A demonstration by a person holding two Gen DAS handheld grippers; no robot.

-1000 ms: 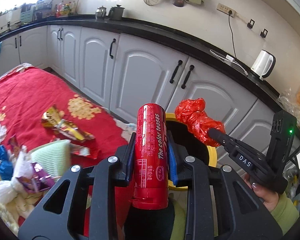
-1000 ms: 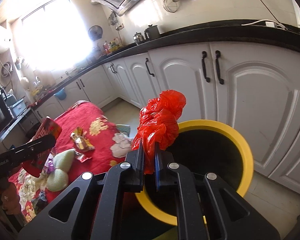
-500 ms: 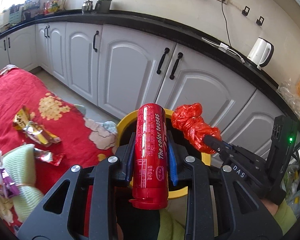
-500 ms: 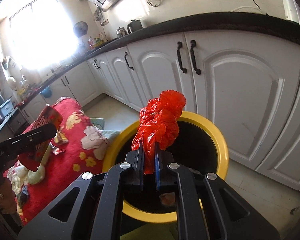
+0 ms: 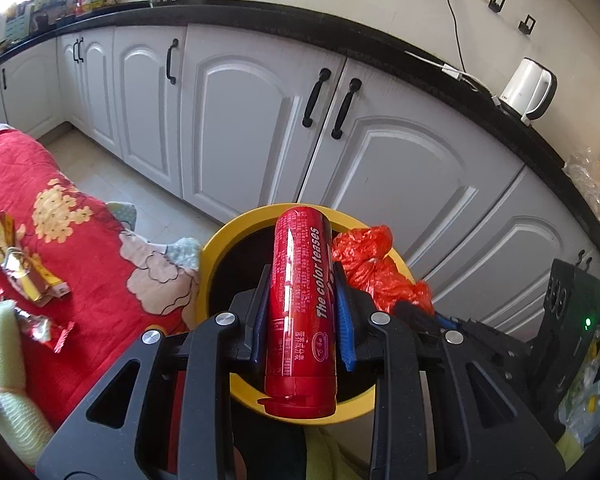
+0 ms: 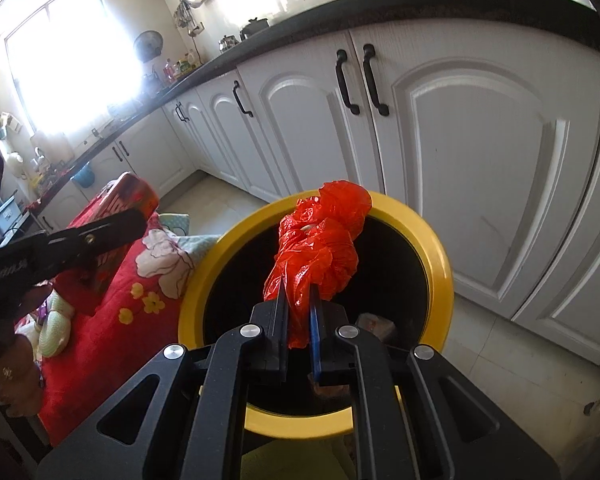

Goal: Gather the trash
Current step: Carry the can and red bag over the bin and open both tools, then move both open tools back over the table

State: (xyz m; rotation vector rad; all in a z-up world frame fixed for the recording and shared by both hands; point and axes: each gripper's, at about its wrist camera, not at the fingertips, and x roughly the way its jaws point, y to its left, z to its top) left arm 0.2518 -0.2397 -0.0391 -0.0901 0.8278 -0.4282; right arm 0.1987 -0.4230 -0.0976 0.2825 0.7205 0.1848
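My left gripper is shut on a red cylindrical snack can printed "The color teases", held over the yellow-rimmed trash bin. My right gripper is shut on a crumpled red plastic bag, which hangs above the bin's dark opening. In the left wrist view the bag sits just right of the can, with the right gripper's body behind it. In the right wrist view the left gripper and its can appear at the left, beside the bin. Some scraps lie at the bin's bottom.
A table with a red flowered cloth stands left of the bin, carrying snack wrappers and a pale green roll. White cabinets under a black counter run behind. A white kettle stands on the counter.
Both grippers have moved toward the bin and sunk lower; the can now sits over its rim and the bag over its opening. Both grips are unchanged.
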